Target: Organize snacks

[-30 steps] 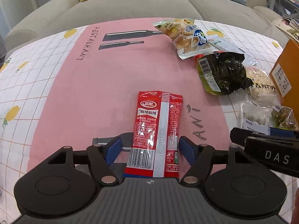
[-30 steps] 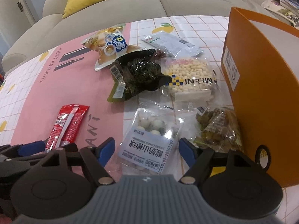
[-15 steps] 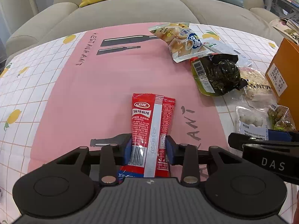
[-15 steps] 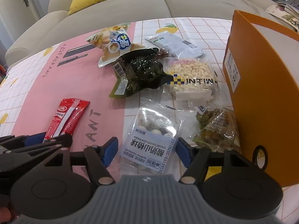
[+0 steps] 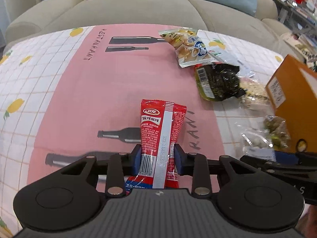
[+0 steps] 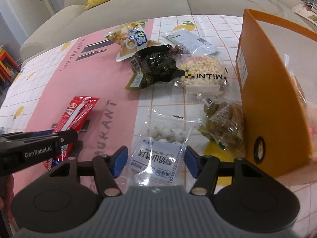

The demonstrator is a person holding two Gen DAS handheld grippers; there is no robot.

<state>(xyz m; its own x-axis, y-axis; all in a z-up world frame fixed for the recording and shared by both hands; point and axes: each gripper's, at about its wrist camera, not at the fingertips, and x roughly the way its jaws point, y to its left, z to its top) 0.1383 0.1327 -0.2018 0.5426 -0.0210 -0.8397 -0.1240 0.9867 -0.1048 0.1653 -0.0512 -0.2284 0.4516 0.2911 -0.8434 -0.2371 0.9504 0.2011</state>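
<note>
A red snack packet [image 5: 158, 123] stands lifted off the pink tablecloth, its lower end pinched between the blue pads of my left gripper [image 5: 157, 158], whose jaws are still closing on it. In the right wrist view the red snack packet [image 6: 77, 113] shows at the left beside the left gripper [image 6: 73, 134]. My right gripper [image 6: 154, 159] is closing around a clear bag of white balls [image 6: 158, 144] with a white label. The bag lies between the pads, which stand just at its edges without clearly pressing.
A tall orange box [image 6: 277, 99] stands at the right. Beside it lie a bag of green candies [image 6: 223, 125], a bag of white puffs [image 6: 200, 73], a dark green packet [image 6: 156, 67], a yellow bag [image 6: 130, 39] and a white pack [image 6: 190, 39]. A sofa lies beyond the table.
The left jaws closed from wide open onto the red packet and raised it off the cloth. The right jaws narrowed around the clear bag, and both grippers rose slightly.
</note>
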